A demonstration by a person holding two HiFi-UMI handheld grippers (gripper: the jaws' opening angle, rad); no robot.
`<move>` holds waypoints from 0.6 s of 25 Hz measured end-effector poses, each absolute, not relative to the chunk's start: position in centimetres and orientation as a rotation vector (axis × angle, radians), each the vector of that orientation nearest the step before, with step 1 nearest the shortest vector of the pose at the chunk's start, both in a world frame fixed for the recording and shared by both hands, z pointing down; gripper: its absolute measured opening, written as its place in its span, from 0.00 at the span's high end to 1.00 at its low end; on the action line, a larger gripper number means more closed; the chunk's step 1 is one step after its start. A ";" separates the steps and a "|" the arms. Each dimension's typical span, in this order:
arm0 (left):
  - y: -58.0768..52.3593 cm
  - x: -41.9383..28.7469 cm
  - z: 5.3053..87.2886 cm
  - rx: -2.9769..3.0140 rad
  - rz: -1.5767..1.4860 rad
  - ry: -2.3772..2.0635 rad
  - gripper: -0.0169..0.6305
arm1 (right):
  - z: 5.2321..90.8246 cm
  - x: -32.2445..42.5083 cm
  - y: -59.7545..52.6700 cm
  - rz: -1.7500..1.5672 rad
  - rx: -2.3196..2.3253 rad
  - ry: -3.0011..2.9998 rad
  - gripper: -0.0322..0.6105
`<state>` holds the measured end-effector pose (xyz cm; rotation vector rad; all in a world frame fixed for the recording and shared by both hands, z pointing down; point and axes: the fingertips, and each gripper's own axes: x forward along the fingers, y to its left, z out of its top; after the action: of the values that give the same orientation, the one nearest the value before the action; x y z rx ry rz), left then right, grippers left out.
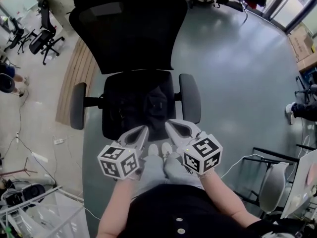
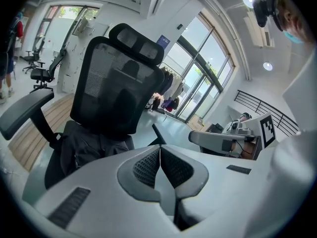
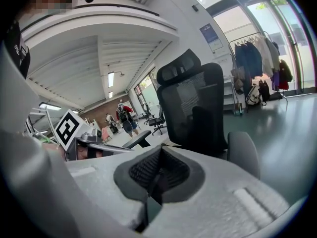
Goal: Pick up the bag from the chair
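We hold the left gripper [image 1: 142, 130] and the right gripper [image 1: 169, 124] near the seat's front edge, both clenched on nothing. The black bag [image 1: 156, 103] lies on the chair [image 1: 133, 33] seat, untouched.

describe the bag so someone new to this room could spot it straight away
Start at the big black office chair with grey armrests. On its seat lies the bag, a soft black bundle. Its wrinkled, lumpy fabric sets it apart from the flat seat beneath it.
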<state>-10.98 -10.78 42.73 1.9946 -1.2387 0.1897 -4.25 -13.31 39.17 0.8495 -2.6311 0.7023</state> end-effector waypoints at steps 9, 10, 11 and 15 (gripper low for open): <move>-11.3 -12.4 46.4 1.918 0.195 -1.201 0.94 | 42.0 -5.8 -14.4 0.777 0.902 -2.589 0.95; -11.4 -12.4 46.9 1.915 0.207 -1.196 0.94 | 42.5 -6.1 -14.5 0.786 0.902 -2.583 0.95; -11.5 -12.5 47.5 1.919 0.227 -1.190 0.94 | 43.2 -6.3 -14.6 0.796 0.901 -2.575 0.95; -11.3 -12.8 50.0 1.937 0.319 -1.171 0.94 | 45.6 -7.2 -14.5 0.827 0.898 -2.537 0.95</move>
<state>-12.75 -11.32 50.04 1.9366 -1.1712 0.3189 -7.19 -14.53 45.58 0.8982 -2.5367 0.8273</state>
